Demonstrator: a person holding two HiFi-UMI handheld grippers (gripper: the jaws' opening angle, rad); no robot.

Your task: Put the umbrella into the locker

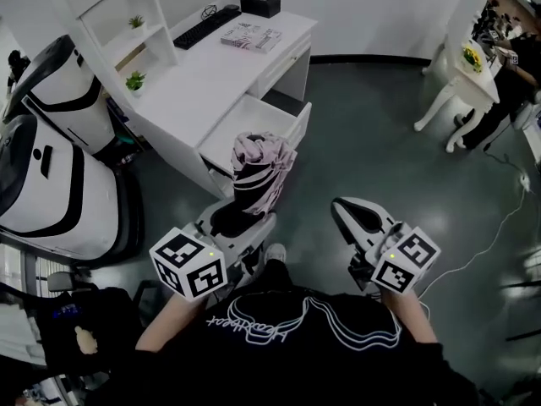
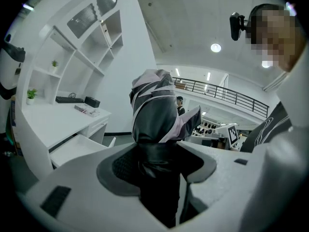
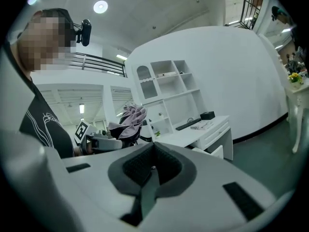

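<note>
A folded umbrella in black and pale pink fabric stands upright in my left gripper, which is shut on its black lower part. In the left gripper view the umbrella rises from between the jaws of that gripper. It hangs in front of an open white drawer of the desk. My right gripper is off to the right over the floor, shut with nothing between its jaws. From the right gripper view the umbrella shows at the left.
The white desk carries a keyboard, a booklet, a black box and a small plant. Shelves stand behind it. White and black bags are at left. A white side table stands at right, and a cable crosses the floor.
</note>
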